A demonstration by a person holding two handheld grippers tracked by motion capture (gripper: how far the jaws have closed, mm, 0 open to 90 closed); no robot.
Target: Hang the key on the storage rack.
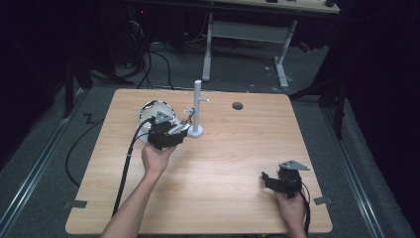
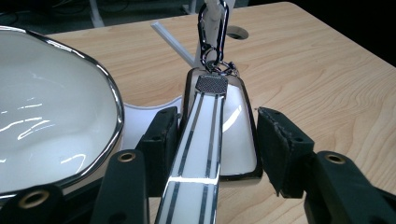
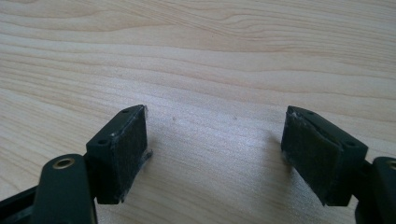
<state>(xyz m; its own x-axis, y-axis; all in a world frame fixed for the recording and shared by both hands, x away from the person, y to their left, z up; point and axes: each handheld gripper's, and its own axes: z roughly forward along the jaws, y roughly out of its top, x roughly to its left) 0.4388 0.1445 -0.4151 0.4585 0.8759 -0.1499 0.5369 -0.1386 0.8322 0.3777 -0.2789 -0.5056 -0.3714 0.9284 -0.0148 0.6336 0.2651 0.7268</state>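
"High view, from your left: why is the bowl (image 1: 147, 110) so close to your left gripper (image 1: 181, 131)?"

"It just sits beside the work. In the left gripper view its rim (image 2: 114, 93) runs right next to your left pad, so mind it when you move."

"And what am I holding?"

"Your left gripper (image 2: 217, 126) is clamped on the keychain (image 2: 236, 126), one pad on each side of its glossy white body. The snap hook (image 2: 212, 32) points away from you, toward the stand (image 1: 197, 99). I'd judge you grip the body so that the hook is free to go over the stand's peg (image 2: 173, 42)."

"How's my left hand (image 1: 156, 158)?"

"Forearm reaching forward over the table (image 1: 223, 173), gripper roughly level and low, with the keychain just short of the stand's foot."

"And the right side?"

"Your right gripper (image 1: 267, 179) rests low near the table's right front corner, well apart from the stand. In the right gripper view its jaws (image 3: 215, 140) stand wide apart over bare wood, nothing between them."
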